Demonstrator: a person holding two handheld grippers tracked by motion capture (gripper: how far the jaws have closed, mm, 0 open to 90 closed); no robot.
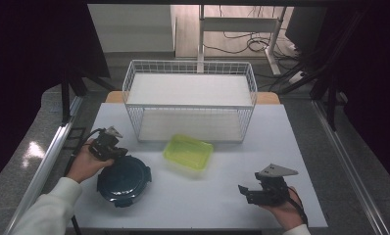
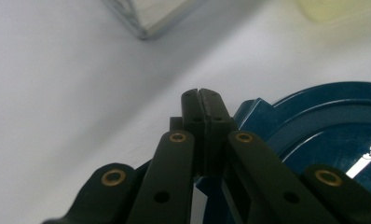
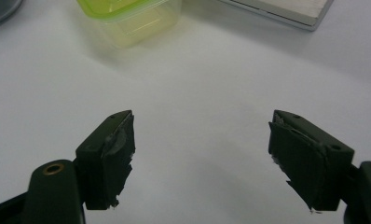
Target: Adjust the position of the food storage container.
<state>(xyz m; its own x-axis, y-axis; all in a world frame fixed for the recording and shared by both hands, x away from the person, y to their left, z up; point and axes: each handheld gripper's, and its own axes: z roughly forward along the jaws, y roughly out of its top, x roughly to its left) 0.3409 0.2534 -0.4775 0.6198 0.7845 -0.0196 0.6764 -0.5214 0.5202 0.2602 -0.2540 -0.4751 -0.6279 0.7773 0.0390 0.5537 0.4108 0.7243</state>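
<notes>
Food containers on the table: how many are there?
2. A round dark blue container sits near the front left, with the left gripper at its rim. A yellow-green rectangular container lies in the middle, in front of the wire basket. None seems hidden.

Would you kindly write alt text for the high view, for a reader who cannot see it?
A person's left gripper, shut, rests at the rim of a dark blue round lid on a white table. The right gripper hovers open nearby; a green tub sits before a wire basket.
</notes>
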